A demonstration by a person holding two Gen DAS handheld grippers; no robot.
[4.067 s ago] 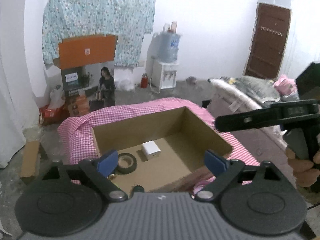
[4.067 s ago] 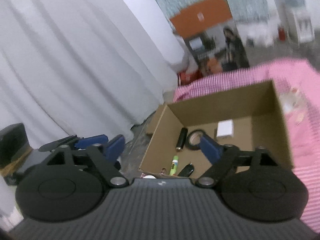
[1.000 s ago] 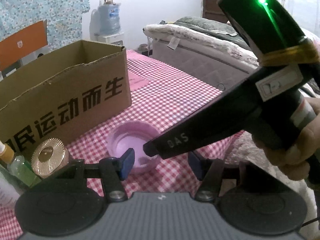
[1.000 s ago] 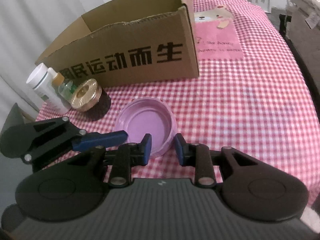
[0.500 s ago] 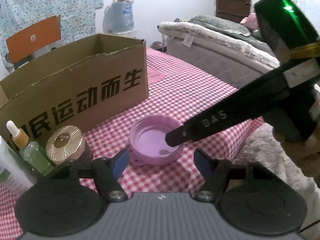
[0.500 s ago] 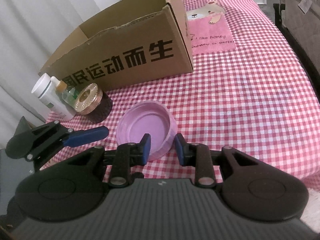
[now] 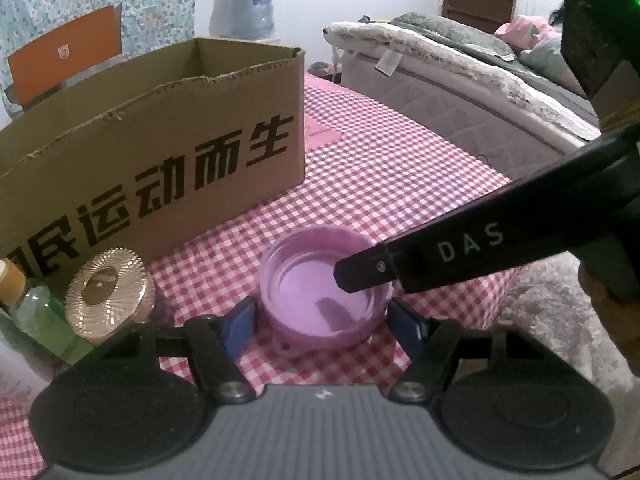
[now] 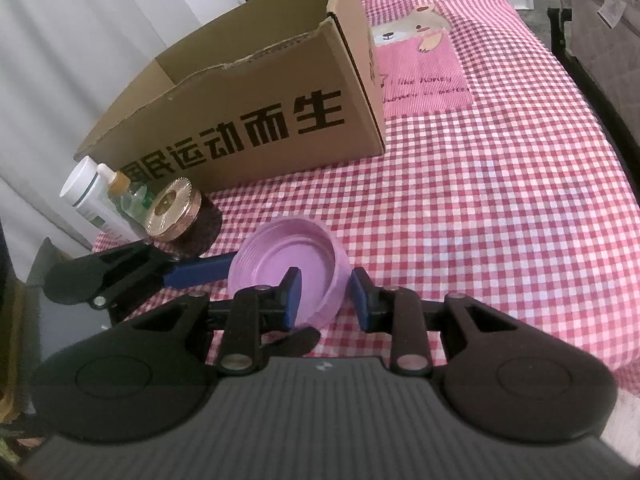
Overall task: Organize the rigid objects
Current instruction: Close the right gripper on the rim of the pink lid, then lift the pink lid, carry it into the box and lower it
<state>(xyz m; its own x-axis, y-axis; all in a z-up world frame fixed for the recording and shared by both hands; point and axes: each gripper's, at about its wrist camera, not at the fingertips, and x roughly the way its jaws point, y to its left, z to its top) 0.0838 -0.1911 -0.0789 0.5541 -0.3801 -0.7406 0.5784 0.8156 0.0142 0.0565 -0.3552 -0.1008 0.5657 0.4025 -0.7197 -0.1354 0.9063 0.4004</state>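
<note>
Covering the whole work surface, a pink-and-white checked cloth (image 8: 500,200). At its far left, a large open-topped brown cardboard box (image 8: 260,112) printed with bold black characters; inside hidden from both views, so impossible to say what is already stowed.

Close in front of the box, two hand-held black tongs with blue pads meeting over a single item.

Left gripper (image 7: 324,320): jaws well apart and just been opening, one pad on either side of the item, neither one pressing.

Right gripper (image 8: 326,298): jaws narrowly apart, straddling the item's near wall, one pad inside and one outside, a sliver of space seemingly left on both faces, so apparently no grip yet.

Between them, a shallow round lilac plastic lid (image 8: 280,264), lying open side up on the cloth, near the front edge and a little apart from the box.

Left of the lid, beside the box's front wall, a squat dark jar with a ribbed gold cap (image 8: 176,208). Behind it, a white tube with green print (image 8: 90,196) and a small clear green dropper bottle (image 8: 128,192).

Judged progress: partway at best. Four things outside the box, lid not yet lifted. Likely remaining: closing on the lid, carrying it over the box wall, then the jar, tube and bottle.
</note>
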